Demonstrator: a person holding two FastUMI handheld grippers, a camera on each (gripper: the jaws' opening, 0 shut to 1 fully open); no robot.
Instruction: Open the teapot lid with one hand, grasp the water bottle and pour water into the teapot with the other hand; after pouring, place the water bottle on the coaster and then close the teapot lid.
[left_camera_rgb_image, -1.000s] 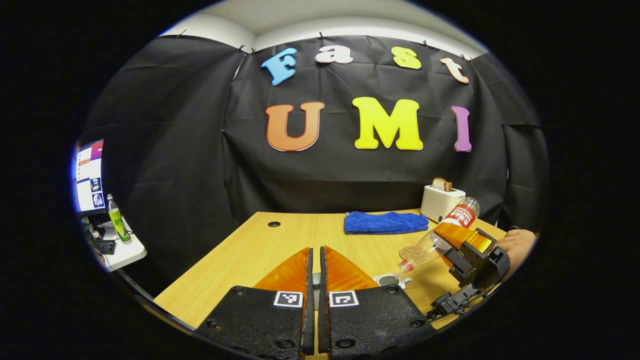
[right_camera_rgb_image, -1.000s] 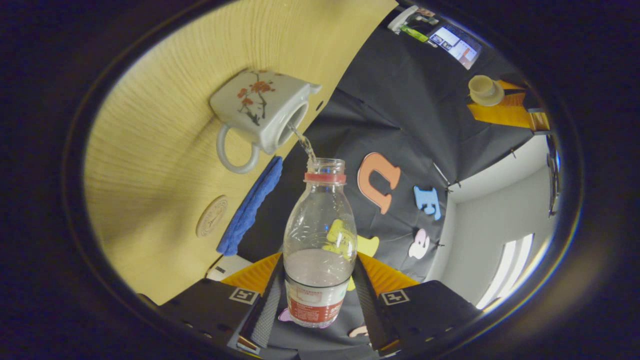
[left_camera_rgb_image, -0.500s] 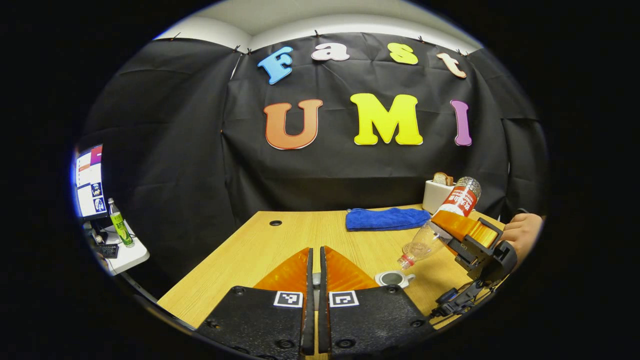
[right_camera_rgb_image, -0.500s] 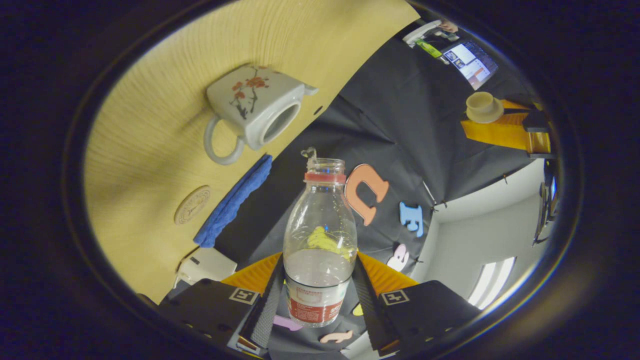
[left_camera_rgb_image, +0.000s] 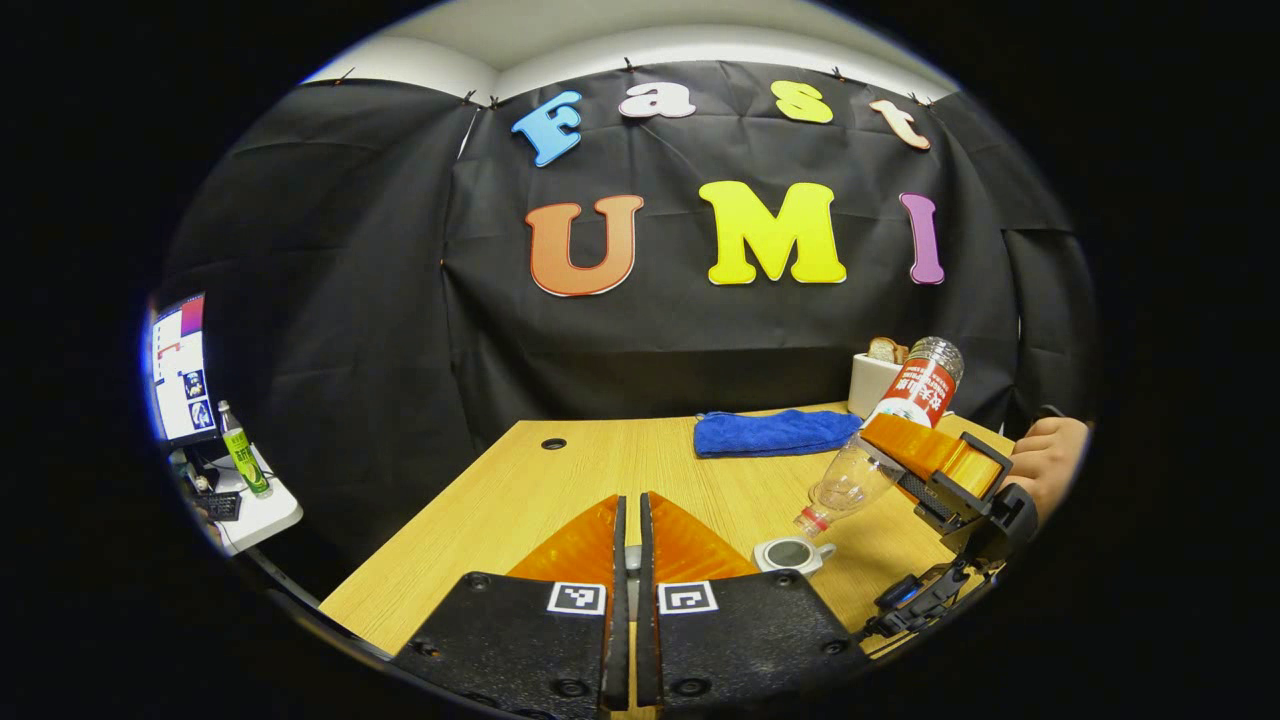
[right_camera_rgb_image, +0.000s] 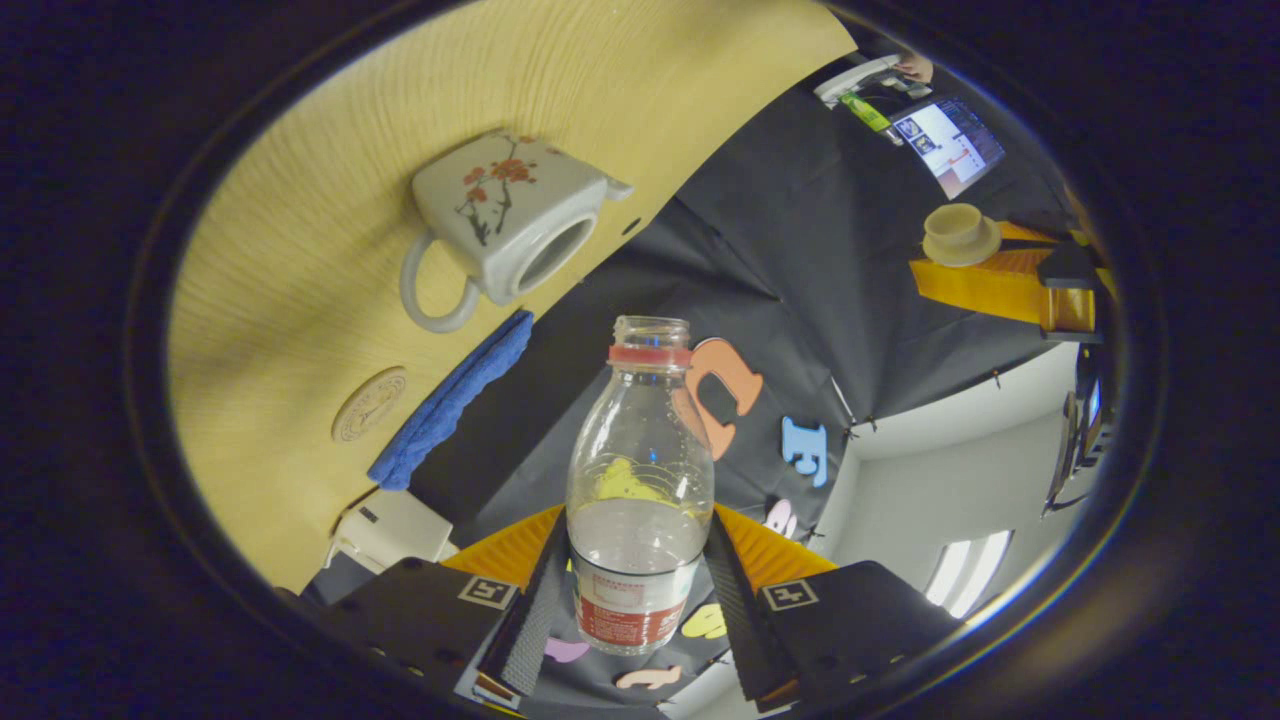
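Note:
My right gripper (right_camera_rgb_image: 638, 525) is shut on a clear water bottle (right_camera_rgb_image: 640, 470) with a red label, uncapped and part full. In the left gripper view the bottle (left_camera_rgb_image: 885, 440) tilts neck-down to the left, its mouth a little above and right of the white flowered teapot (left_camera_rgb_image: 790, 553), whose top stands open. No water runs from it. The teapot (right_camera_rgb_image: 510, 215) stands on the wooden table (right_camera_rgb_image: 330, 150). My left gripper (left_camera_rgb_image: 628, 500) is shut; in the right gripper view it (right_camera_rgb_image: 968, 258) holds the cream teapot lid (right_camera_rgb_image: 958, 232) up, away from the pot. The round coaster (right_camera_rgb_image: 370, 404) lies beside the teapot.
A blue cloth (left_camera_rgb_image: 775, 433) lies at the table's back, with a white toaster (left_camera_rgb_image: 868, 385) holding bread to its right. A hand (left_camera_rgb_image: 1050, 455) grips the right gripper. A side desk (left_camera_rgb_image: 255, 510) at the left carries a monitor (left_camera_rgb_image: 180, 365) and a green bottle (left_camera_rgb_image: 240, 450).
The stream of water into the teapot has stopped. The bottle has tipped back and risen slightly away from the teapot's mouth. The left gripper with the lid has barely moved.

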